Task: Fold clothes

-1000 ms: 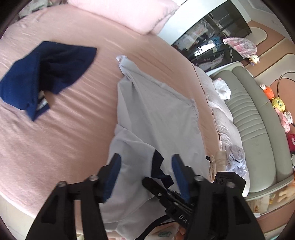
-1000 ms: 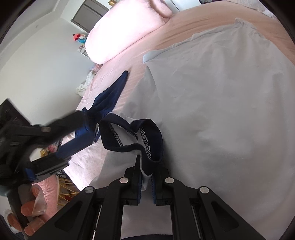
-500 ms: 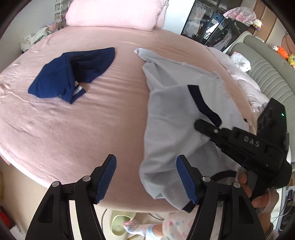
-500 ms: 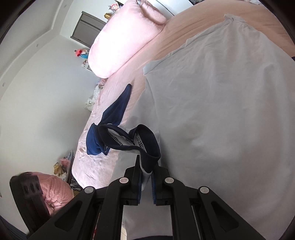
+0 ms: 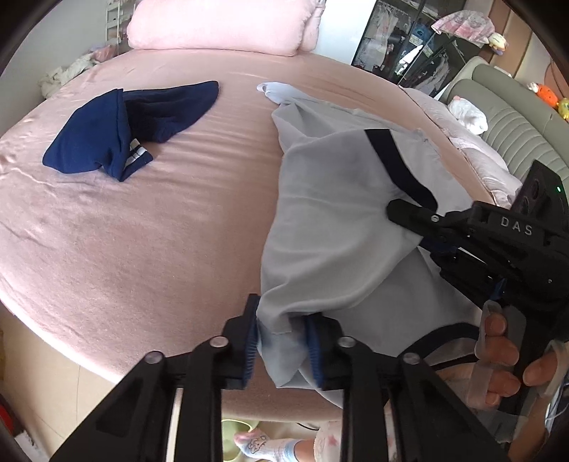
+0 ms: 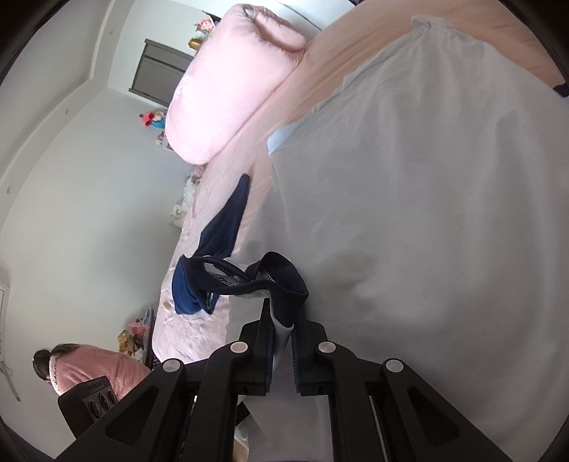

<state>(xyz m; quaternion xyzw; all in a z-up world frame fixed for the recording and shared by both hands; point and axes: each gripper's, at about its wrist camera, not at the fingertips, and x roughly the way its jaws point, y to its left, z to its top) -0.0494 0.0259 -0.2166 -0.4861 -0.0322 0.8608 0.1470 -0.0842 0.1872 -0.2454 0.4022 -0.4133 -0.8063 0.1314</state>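
A light grey shirt (image 5: 330, 220) with navy trim (image 5: 394, 163) lies on the right half of the pink bed (image 5: 142, 248). My left gripper (image 5: 281, 337) is at the shirt's near corner by the bed edge. Its jaws are closing and the bunched grey cloth fills the gap between the blue pads (image 5: 250, 337). My right gripper (image 6: 282, 334) is shut on the navy-edged opening (image 6: 284, 277), held a little above the rest of the shirt (image 6: 426, 213). In the left wrist view the right gripper (image 5: 394, 209) comes in from the right, a hand (image 5: 498, 355) behind it.
A crumpled navy garment (image 5: 117, 135) lies on the bed's left half. A pink pillow (image 5: 220, 25) sits at the head. A grey-green sofa (image 5: 515, 131) runs along the right. A socked foot (image 5: 263, 442) stands on the floor below the bed edge.
My left gripper came down to the shirt's near corner and its jaws narrowed from wide apart onto the cloth. The right gripper kept its hold on the navy trim.
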